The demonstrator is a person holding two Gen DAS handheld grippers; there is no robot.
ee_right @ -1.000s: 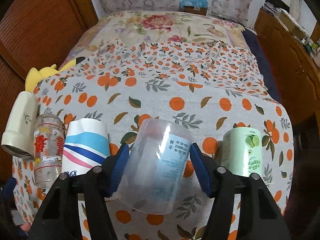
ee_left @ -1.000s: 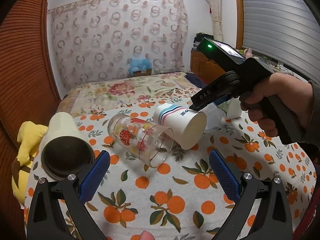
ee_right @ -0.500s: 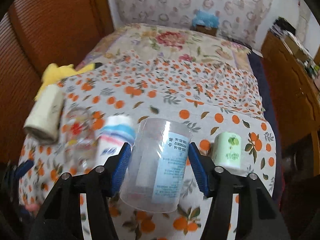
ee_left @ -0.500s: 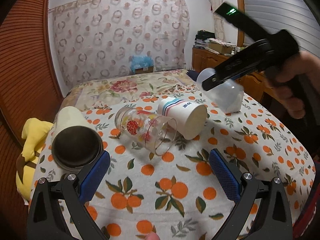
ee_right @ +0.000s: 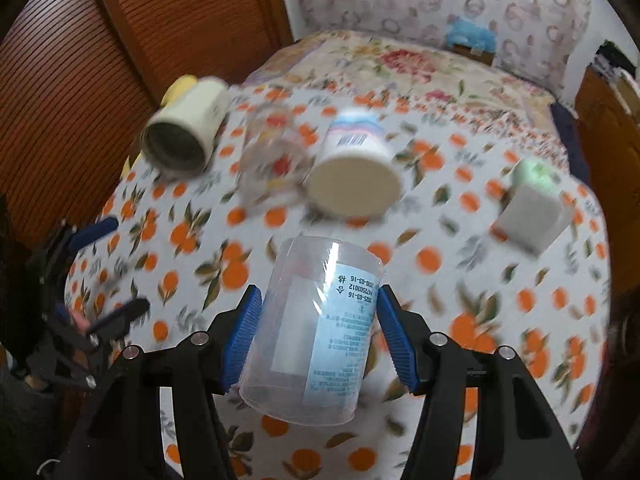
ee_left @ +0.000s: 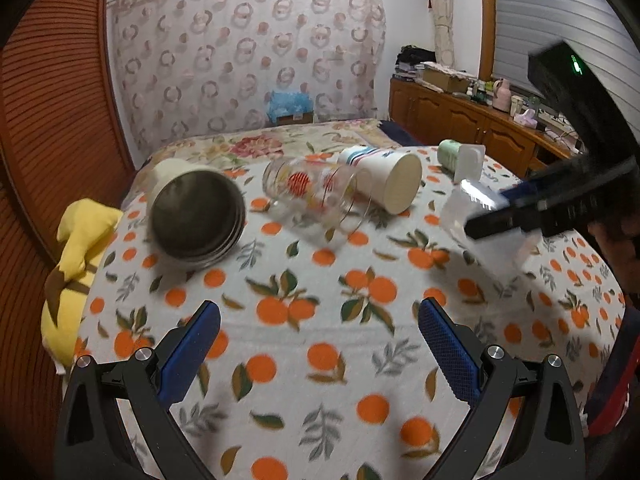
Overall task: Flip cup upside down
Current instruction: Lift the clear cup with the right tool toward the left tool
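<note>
My right gripper is shut on a clear plastic cup with a pale blue label. It holds the cup in the air above the orange-print tablecloth, open end toward the camera. In the left wrist view the cup is blurred at the right, tilted over the table in the right gripper. My left gripper is open and empty, low over the near part of the table. It also shows at the left edge of the right wrist view.
Lying on their sides in a row at the back: a cream tumbler, a printed glass, a striped paper cup and a green cup. A yellow plush hangs at the table's left edge. A wooden wall stands left.
The right gripper lifted the clear cup off the table, then swung it lower and nearer, tilting it. The left gripper drew back and stayed open.
</note>
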